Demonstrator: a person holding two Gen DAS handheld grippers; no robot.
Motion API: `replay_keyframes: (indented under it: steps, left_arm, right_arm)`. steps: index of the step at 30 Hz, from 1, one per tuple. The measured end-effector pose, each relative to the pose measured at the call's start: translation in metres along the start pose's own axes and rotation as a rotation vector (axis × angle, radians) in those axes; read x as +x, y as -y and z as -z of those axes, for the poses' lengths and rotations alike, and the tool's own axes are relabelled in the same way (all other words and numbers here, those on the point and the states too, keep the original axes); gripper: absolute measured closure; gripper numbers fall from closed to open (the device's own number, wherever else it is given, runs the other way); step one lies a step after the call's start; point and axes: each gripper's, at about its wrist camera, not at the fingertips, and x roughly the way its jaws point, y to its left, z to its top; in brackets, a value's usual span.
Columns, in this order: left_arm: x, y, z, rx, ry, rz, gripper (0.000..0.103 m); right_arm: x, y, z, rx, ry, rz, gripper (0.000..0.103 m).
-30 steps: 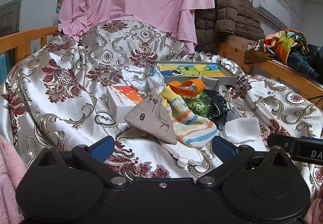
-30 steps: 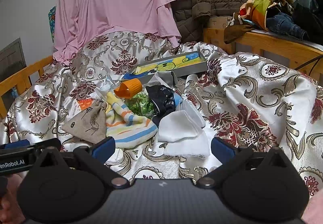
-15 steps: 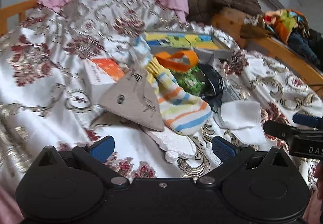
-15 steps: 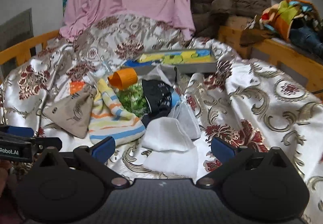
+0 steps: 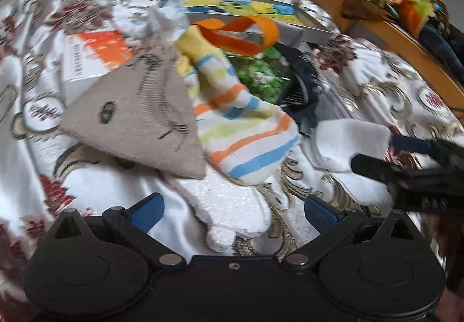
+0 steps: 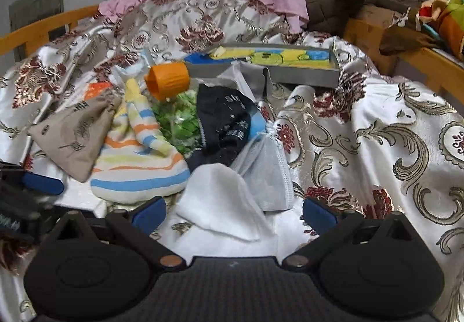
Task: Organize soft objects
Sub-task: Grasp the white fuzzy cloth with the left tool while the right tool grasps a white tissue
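left gripper (image 5: 232, 207) jaws wide, empty | right gripper (image 6: 233, 210) jaws wide, empty | white cloth (image 6: 223, 200) at 12 o'clock | risk: slippery bed cover (image 6: 362, 124) or grey pouch (image 6: 266, 174) is pinched along

Over the last second the left gripper (image 5: 233, 210) moved in low toward the pile, so that the beige drawstring pouch (image 5: 136, 116) and the striped sock (image 5: 243, 130) came to fill far more of its view than before. The pink sheet, which had hung across the top of that view, dropped almost out of it. The bumpy white cloth (image 5: 232, 203) ended up right between the wide-spread blue fingertips (image 5: 146, 210). The right gripper (image 6: 233, 213) also closed in: the white folded cloth (image 6: 223, 206) came to lie between its parted fingertips. From the left wrist view, the right gripper's fingers (image 5: 374, 166) reached over that white cloth's edge.
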Motion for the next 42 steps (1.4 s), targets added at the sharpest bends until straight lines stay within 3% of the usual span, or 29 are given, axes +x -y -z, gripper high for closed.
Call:
replay_keyframes:
  steps: [3, 6, 10, 13, 16, 18, 20, 22, 24, 28, 34, 40, 42]
  left_arm:
    - [0.004, 0.007, 0.002, 0.050, -0.019, 0.046, 0.001]
    - [0.009, 0.006, 0.001, 0.029, -0.041, 0.088, 0.002]
    - [0.016, -0.016, -0.004, -0.160, -0.045, 0.177, 0.003]
    - [0.020, -0.032, -0.005, -0.301, -0.030, 0.213, 0.008]
    - [0.023, -0.036, -0.004, -0.362, -0.012, 0.225, 0.013]
    - [0.025, -0.036, -0.003, -0.386, 0.001, 0.227, 0.021]
    - [0.026, -0.039, -0.001, -0.427, 0.012, 0.228, 0.028]
    - [0.025, -0.043, 0.000, -0.458, 0.016, 0.234, 0.044]
    - [0.025, -0.047, 0.003, -0.472, 0.004, 0.240, 0.056]
    - [0.028, -0.050, 0.006, -0.486, 0.005, 0.242, 0.062]
    - [0.032, -0.063, 0.011, -0.614, 0.038, 0.276, 0.062]
    - [0.034, -0.056, 0.008, -0.597, 0.036, 0.325, 0.057]
    - [0.035, -0.054, 0.009, -0.596, 0.026, 0.330, 0.071]
  right_arm:
    - [0.006, 0.012, -0.001, 0.042, -0.030, -0.011, 0.007]
    - [0.010, 0.021, 0.000, 0.093, -0.054, -0.046, 0.013]
    - [0.016, 0.026, 0.001, 0.128, -0.086, -0.100, 0.021]
    - [0.019, 0.027, 0.002, 0.158, -0.107, -0.140, 0.037]
    - [0.021, 0.025, 0.002, 0.170, -0.121, -0.170, 0.050]
    - [0.022, 0.022, 0.002, 0.173, -0.125, -0.189, 0.061]
    - [0.022, 0.019, 0.002, 0.176, -0.129, -0.202, 0.064]
    - [0.020, 0.017, 0.002, 0.179, -0.127, -0.217, 0.066]
    - [0.020, 0.015, 0.003, 0.192, -0.124, -0.228, 0.074]
    - [0.023, 0.013, 0.004, 0.216, -0.120, -0.245, 0.081]
    - [0.019, 0.010, 0.003, 0.235, -0.094, -0.241, 0.091]
    - [0.015, 0.007, 0.005, 0.257, -0.080, -0.251, 0.094]
    - [0.013, 0.004, 0.005, 0.257, -0.073, -0.262, 0.095]
